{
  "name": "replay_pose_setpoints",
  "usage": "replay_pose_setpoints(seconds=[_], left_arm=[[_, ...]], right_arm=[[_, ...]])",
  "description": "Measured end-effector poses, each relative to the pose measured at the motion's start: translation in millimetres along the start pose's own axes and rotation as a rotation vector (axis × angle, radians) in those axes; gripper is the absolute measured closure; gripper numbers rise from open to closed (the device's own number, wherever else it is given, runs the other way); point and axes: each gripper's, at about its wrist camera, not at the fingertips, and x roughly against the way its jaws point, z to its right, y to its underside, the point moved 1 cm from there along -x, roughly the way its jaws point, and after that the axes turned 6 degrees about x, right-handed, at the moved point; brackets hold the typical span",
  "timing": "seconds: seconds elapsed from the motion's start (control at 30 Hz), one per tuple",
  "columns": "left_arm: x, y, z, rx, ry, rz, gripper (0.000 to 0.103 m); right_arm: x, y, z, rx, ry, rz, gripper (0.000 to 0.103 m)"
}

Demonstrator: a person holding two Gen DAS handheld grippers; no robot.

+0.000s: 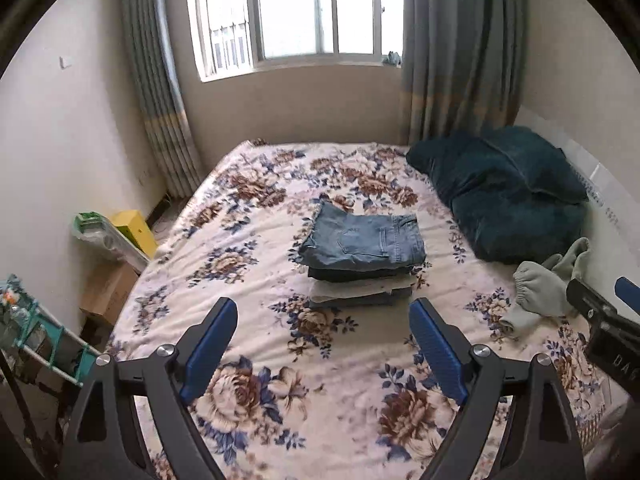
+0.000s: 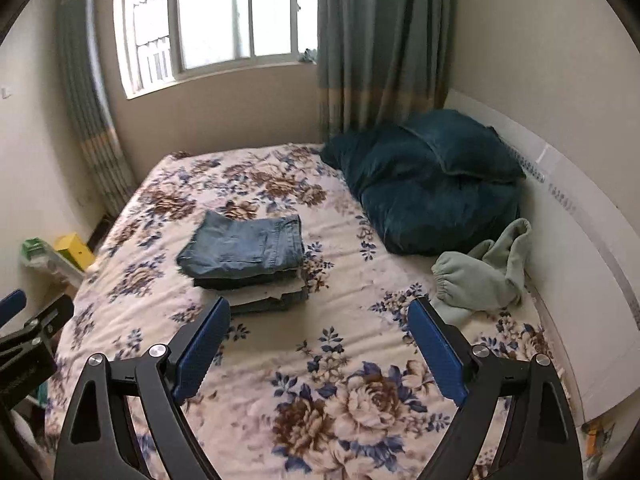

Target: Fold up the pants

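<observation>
A stack of folded pants [image 1: 360, 260], blue jeans on top, lies mid-bed on the floral bedspread [image 1: 320, 380]; it also shows in the right wrist view [image 2: 246, 260]. Crumpled pale green sweatpants [image 1: 548, 284] lie unfolded at the bed's right side, below the pillow [image 2: 484, 276]. My left gripper [image 1: 324, 312] is open and empty, hovering above the bedspread just in front of the stack. My right gripper [image 2: 320, 312] is open and empty, between the stack and the green pants; its body shows at the right edge of the left wrist view [image 1: 600, 320].
A dark teal pillow [image 1: 508, 196] lies at the back right by the white headboard [image 2: 580, 272]. Yellow box [image 1: 134, 228] and cardboard box [image 1: 108, 292] stand on the floor left of the bed. Window and curtains [image 1: 456, 60] are behind.
</observation>
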Motion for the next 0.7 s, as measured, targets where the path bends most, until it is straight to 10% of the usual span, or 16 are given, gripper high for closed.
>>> replay_pose_setpoints(seconds=[0.27,0.7], left_arm=[[111.3,35.8,-1.8,0.026,-0.016,0.047,0.015],[185.3,48.1,-18.7,0.033,-0.005,0.086,0.005]], right_arm=[[129.6,37.7,15.3,0.036,-0.058,0.053,0.010],[244.9,65.1,21.9,0.014,-0.093,0.086,0.010]])
